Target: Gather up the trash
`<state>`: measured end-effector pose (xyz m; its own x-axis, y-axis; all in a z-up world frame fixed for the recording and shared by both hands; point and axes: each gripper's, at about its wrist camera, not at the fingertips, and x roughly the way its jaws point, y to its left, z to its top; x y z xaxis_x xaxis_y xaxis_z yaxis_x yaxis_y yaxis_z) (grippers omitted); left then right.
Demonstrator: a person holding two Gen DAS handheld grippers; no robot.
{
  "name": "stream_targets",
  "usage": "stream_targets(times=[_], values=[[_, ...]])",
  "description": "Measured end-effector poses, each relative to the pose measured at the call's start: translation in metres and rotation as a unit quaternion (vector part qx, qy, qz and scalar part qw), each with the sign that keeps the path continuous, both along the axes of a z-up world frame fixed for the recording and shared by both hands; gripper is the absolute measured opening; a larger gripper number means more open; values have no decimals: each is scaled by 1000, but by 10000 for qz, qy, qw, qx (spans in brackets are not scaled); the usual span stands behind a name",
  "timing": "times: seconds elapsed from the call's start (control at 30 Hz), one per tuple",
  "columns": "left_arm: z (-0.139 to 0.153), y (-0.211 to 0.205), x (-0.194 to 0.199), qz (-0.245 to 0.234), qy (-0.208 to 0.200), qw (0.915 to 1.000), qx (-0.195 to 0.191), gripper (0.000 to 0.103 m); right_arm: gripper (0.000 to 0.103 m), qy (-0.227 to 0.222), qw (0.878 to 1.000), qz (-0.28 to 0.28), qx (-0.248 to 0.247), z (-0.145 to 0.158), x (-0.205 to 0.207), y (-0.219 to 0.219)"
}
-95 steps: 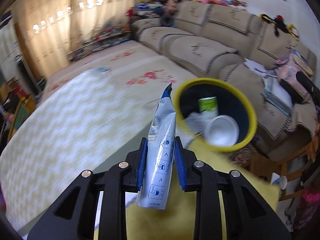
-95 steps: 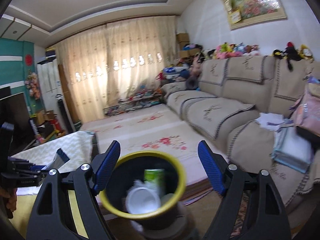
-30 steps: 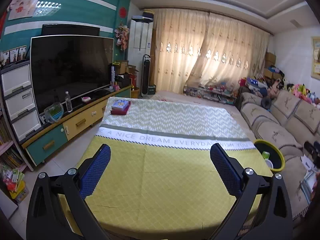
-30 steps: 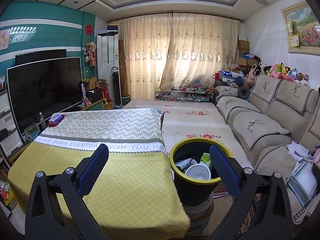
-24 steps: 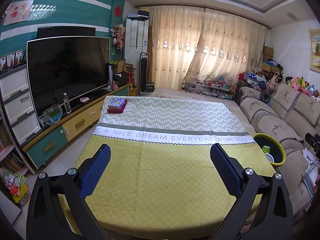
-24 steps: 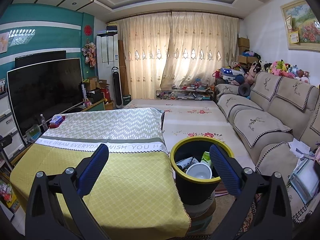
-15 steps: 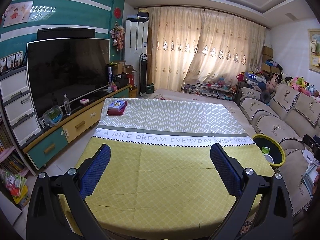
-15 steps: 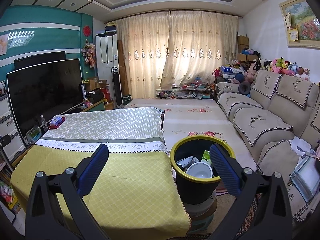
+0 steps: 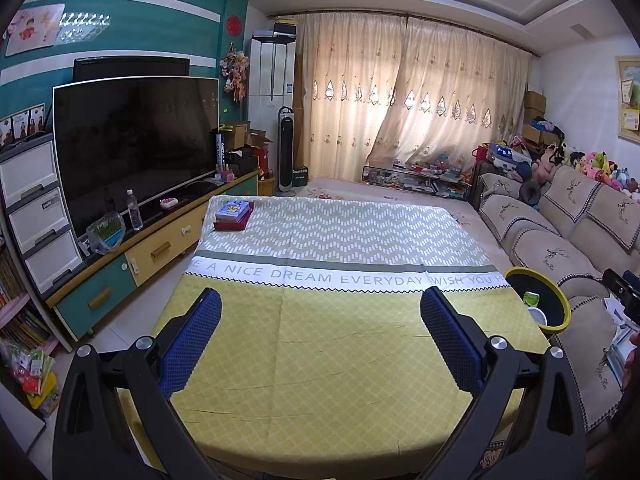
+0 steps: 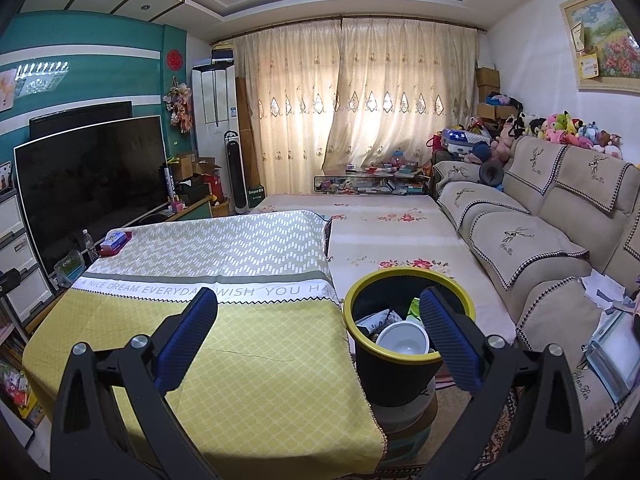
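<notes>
A black trash bin with a yellow rim [image 10: 362, 284] stands at the table's right edge; it also shows in the left wrist view [image 9: 560, 296]. Inside lie a white cup [image 10: 404, 342], a green-labelled can [image 10: 414, 308] and a crumpled wrapper [image 10: 374, 320]. My left gripper [image 9: 320, 332] is open and empty above the near end of the yellow tablecloth [image 9: 320, 360]. My right gripper [image 10: 318, 330] is open and empty, with its right finger in front of the bin.
A small stack of books [image 9: 234, 214] lies at the table's far left corner. A TV [image 9: 132, 140] on a low cabinet stands on the left. A beige sofa [image 10: 540, 240] runs along the right. A floral rug [image 10: 392, 232] lies beyond the table.
My left gripper held a wrapper over the bin 3.2 s ago; it is now open and empty, pulled back over the table. In the last second both views barely shift.
</notes>
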<state>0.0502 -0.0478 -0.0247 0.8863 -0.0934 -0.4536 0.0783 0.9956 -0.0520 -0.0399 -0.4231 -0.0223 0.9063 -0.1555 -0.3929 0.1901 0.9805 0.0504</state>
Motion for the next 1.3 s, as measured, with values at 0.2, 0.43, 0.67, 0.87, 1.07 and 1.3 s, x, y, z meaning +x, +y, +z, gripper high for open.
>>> stream_targets(times=[0.2,0.43,0.67,0.87,1.07,1.3], values=[[-1,0,0,-11,26,10000,-9,98,96,14,10000,-4,15,-1,1,0],[-2,-1,1,-18,44,10000,-4,98,96,39,10000,-2,30,-3,4,1],[-5,-2,3,-37,74,10000,-5,98,96,44,10000,-5,54,-5,7,0],[-10,-2,6,-42,127,9999,-26,98,96,43,10000,-27,68,-9,8,0],[-13,-4,7,-61,151,9999,-6,98,96,66,9999,-13,86,-12,9,0],[-14,-5,7,-63,164,9998,2,98,96,86,9999,2,94,-14,10,0]])
